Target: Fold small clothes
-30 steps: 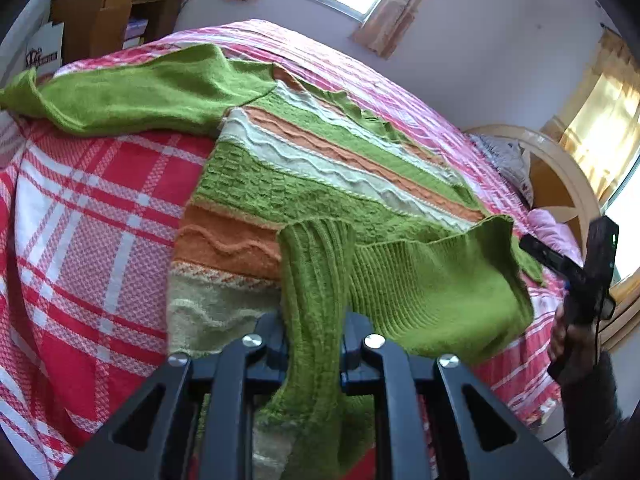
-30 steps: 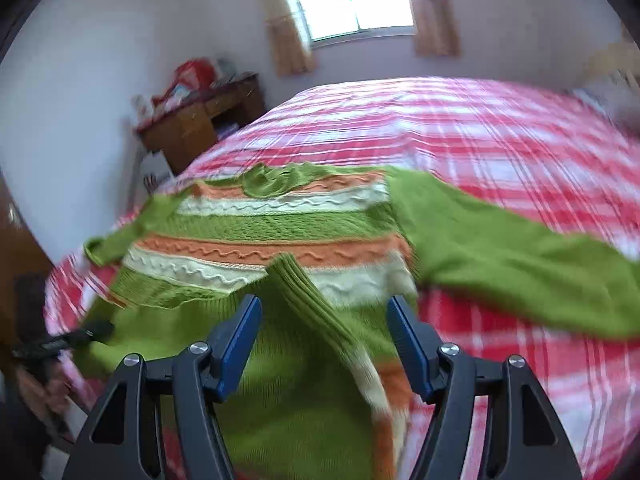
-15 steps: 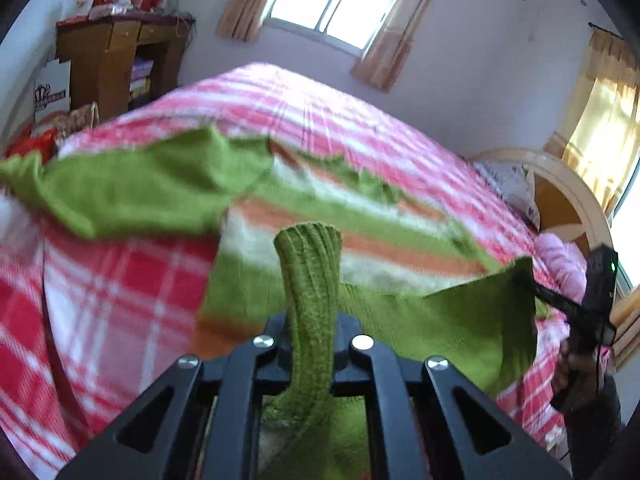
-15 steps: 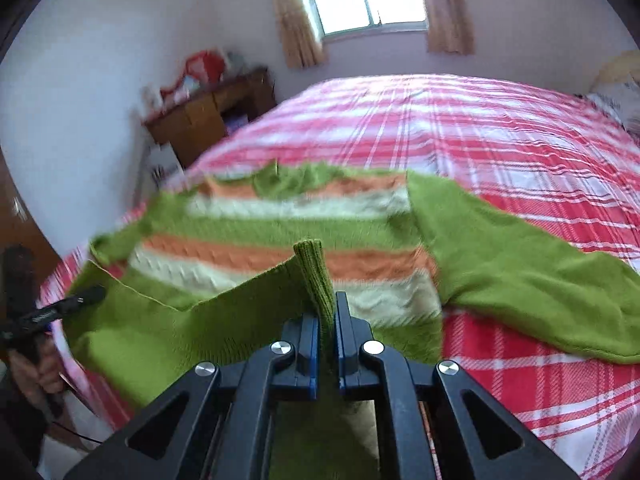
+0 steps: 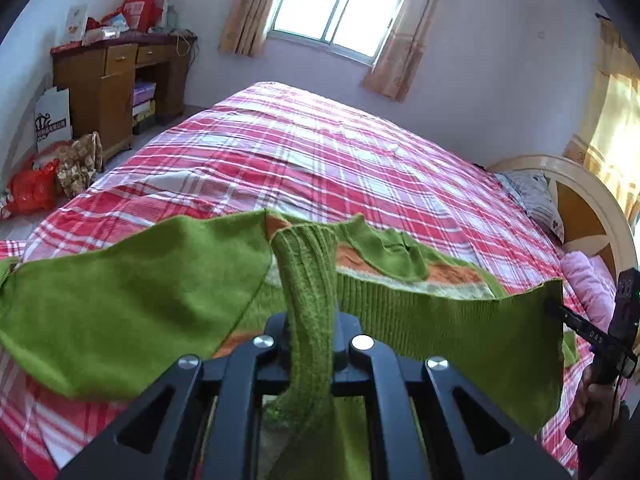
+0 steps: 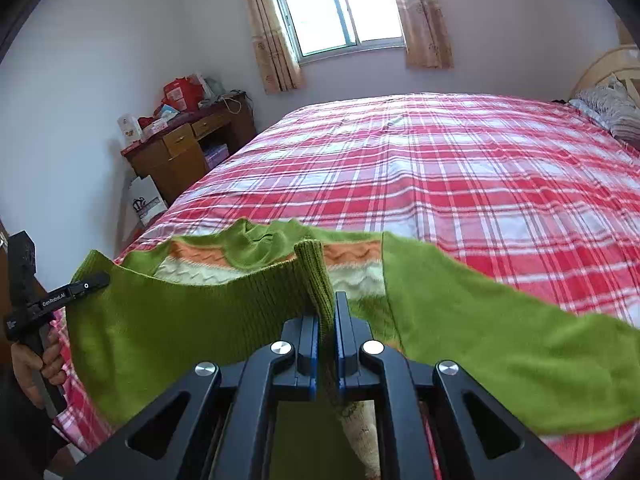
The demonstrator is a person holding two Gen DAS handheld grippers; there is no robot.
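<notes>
A green knit sweater [image 5: 132, 292] with orange and cream stripes lies on the red plaid bed [image 5: 320, 160]. Its ribbed bottom hem is lifted off the bed and stretched between both grippers. My left gripper [image 5: 312, 320] is shut on one hem corner, which stands up between the jaws. My right gripper [image 6: 326, 320] is shut on the other hem corner [image 6: 316, 276]. The collar [image 6: 256, 240] and the striped chest [image 6: 352, 264] lie beyond the raised hem. A sleeve [image 6: 500, 332] spreads to the right. Each view shows the other gripper [image 5: 576, 324] [image 6: 86, 286] at the hem's far end.
A wooden desk [image 5: 116, 76] with clutter on top stands at the back left by the wall. Bags [image 5: 52, 176] sit on the floor beside it. A pillow [image 5: 532, 196] and a wooden headboard [image 5: 584, 200] are at the right. A curtained window [image 6: 340, 12] is behind the bed.
The right gripper closed on the hem corner. Both grippers rose with the hem, lifting the lower part of the sweater off the bed and carrying it toward the collar.
</notes>
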